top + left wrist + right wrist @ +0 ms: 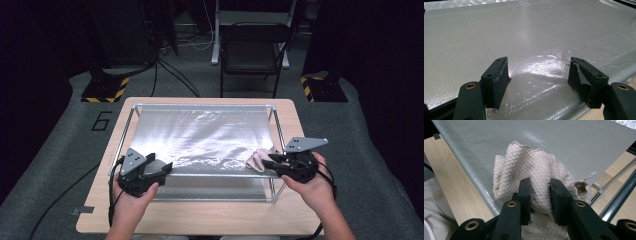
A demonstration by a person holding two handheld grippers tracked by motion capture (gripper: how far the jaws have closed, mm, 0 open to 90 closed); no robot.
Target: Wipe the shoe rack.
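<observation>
In the right gripper view we see the quilted weave of the beige cloth (529, 167); the high view only gives a pale lump at the silver sheet's (200, 132) front-right corner. Sheet lies bare w/ lots of room to the left, desk (210, 217) edge close in front. Our right tool (268, 163) is clenched on the cloth; left tool (164, 169) gapes wide, empty, over the sheet's front edge.

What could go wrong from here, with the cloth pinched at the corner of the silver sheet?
1. The right gripper pinches only a bunched fold of the cloth, so the cloth could slip free when dragged.
2. The cloth sits near the corner of the silver sheet, beside the metal frame; its frayed edge could snag there.
3. The left gripper hovers open over the sheet's near edge without holding it, so the sheet may shift.
</observation>
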